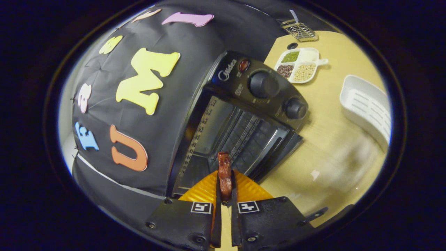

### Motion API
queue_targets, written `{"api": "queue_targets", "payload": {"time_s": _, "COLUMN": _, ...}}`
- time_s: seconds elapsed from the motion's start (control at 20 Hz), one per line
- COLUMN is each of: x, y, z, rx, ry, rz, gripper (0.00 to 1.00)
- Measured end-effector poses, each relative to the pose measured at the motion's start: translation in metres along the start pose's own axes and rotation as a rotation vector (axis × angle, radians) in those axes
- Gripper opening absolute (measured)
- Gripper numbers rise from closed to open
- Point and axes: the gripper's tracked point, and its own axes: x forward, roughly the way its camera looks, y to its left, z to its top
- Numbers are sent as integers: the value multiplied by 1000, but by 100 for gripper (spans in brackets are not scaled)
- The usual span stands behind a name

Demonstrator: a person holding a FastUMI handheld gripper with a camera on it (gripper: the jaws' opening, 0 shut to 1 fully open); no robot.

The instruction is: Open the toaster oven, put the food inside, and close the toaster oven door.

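We hold the gripper (225, 181) clamped on the reddish-brown strip of food (224, 172). We aim it squarely at the open black toaster oven (244, 115), onto its wire rack (244, 134), clear of the lowered door (278, 150).

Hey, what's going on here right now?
A handheld gripper is shut on a reddish-brown piece of food, held between its fingers just in front of the toaster oven. The oven door is already open and the rack inside is bare. A divided dish of grains and a white basket sit on the table beyond.
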Motion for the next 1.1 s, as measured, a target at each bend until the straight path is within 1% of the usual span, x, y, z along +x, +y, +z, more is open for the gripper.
{"api": "queue_targets", "payload": {"time_s": 0.15, "x": 30, "y": 10, "z": -11, "rx": 5, "ry": -35, "rz": -9, "gripper": 14}}
{"api": "queue_targets", "payload": {"time_s": 0.3, "x": 49, "y": 12, "z": -11, "rx": -12, "ry": -74, "rz": -27, "gripper": 14}}
{"api": "queue_targets", "payload": {"time_s": 0.45, "x": 61, "y": 1, "z": -11, "rx": -4, "ry": -89, "rz": -61, "gripper": 14}}
{"api": "queue_targets", "payload": {"time_s": 0.6, "x": 61, "y": -5, "z": -6, "rx": -6, "ry": -115, "rz": -72, "gripper": 17}}
{"api": "queue_targets", "payload": {"time_s": 0.65, "x": 61, "y": -5, "z": -6, "rx": -39, "ry": -114, "rz": -73, "gripper": 19}}
{"api": "queue_targets", "payload": {"time_s": 0.7, "x": 60, "y": -7, "z": -9, "rx": -81, "ry": -101, "rz": -93, "gripper": 20}}
{"api": "queue_targets", "payload": {"time_s": 0.8, "x": 59, "y": -17, "z": -10, "rx": -155, "ry": -74, "rz": -134, "gripper": 28}}
{"api": "queue_targets", "payload": {"time_s": 0.85, "x": 57, "y": -17, "z": -9, "rx": -199, "ry": -65, "rz": -147, "gripper": 36}}
{"api": "queue_targets", "payload": {"time_s": 0.9, "x": 56, "y": -18, "z": -6, "rx": -271, "ry": -65, "rz": -164, "gripper": 39}}
{"api": "queue_targets", "payload": {"time_s": 0.95, "x": 55, "y": -23, "z": -3, "rx": -369, "ry": -55, "rz": -193, "gripper": 43}}
{"api": "queue_targets", "payload": {"time_s": 1.0, "x": 53, "y": -26, "z": 1, "rx": -473, "ry": -45, "rz": -216, "gripper": 45}}
{"api": "queue_targets", "payload": {"time_s": 1.05, "x": 51, "y": -30, "z": 6, "rx": -570, "ry": -38, "rz": -240, "gripper": 53}}
{"api": "queue_targets", "payload": {"time_s": 1.1, "x": 51, "y": -31, "z": 9, "rx": -656, "ry": -37, "rz": -255, "gripper": 58}}
